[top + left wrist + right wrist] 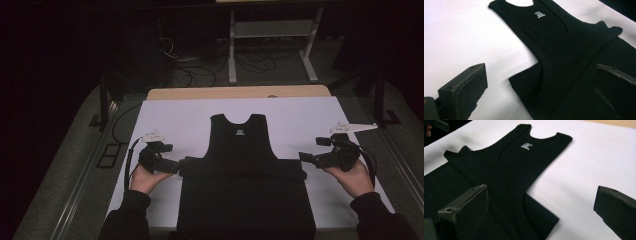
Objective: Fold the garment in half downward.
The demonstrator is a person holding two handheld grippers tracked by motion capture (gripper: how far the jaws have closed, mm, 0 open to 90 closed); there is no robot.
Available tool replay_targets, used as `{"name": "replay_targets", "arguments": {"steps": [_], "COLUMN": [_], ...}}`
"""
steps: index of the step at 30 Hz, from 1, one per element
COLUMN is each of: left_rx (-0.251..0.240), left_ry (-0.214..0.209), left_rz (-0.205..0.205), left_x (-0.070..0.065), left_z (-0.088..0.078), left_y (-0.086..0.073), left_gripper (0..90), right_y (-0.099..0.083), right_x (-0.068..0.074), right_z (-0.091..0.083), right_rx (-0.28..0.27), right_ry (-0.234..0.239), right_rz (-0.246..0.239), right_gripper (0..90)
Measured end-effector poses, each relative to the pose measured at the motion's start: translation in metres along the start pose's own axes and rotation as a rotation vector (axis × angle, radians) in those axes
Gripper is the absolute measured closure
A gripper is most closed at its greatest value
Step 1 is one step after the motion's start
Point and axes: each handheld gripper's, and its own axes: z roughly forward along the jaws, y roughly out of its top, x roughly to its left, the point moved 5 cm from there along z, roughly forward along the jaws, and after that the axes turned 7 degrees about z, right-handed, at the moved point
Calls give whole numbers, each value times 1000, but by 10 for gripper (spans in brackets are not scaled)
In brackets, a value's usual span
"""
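Count: one garment, two tongs, two hands, one counter.

Left tongs, black with a grey three-cornered plate on top, sit at about 9 o'clock of the garment in the high view, held in the person's left hand. Jaws stand wide apart with nothing gripped; their tips are at the left end of the folded edge, and whether they touch the cloth I cannot tell. In the left gripper view one jaw is over bare white cover and the other over black cloth.

One black sleeveless cotton tank top lies flat at the middle of the counter, a wooden top under a white sheet. Neck and two shoulder straps point to 12 o'clock, away from the person. A small white label shows inside the neckline; one label counted. The lower part is folded up, so a thick horizontal fold edge crosses the garment from one tongs to the other. The bottom edge reaches the near rim at 6 o'clock.

Right tongs, same build, sit at about 3 o'clock of the tank top in the right hand. Jaws fully apart, holding nothing, tips just beside the right end of the fold.
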Motion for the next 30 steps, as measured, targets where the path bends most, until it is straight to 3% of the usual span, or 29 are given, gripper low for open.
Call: {"name": "replay_targets", "arguments": {"steps": [14, 30], "left_rx": [-4, 16], "left_ry": [10, 19], "left_rz": [34, 13], "left_x": [5, 28], "left_z": [3, 17], "left_y": [20, 29], "left_gripper": [0, 0], "right_y": [21, 38], "right_x": [-3, -11], "right_z": [9, 27], "right_rx": [-7, 16], "right_ry": [-3, 5], "right_rz": [-13, -19], "right_gripper": [0, 0]}}
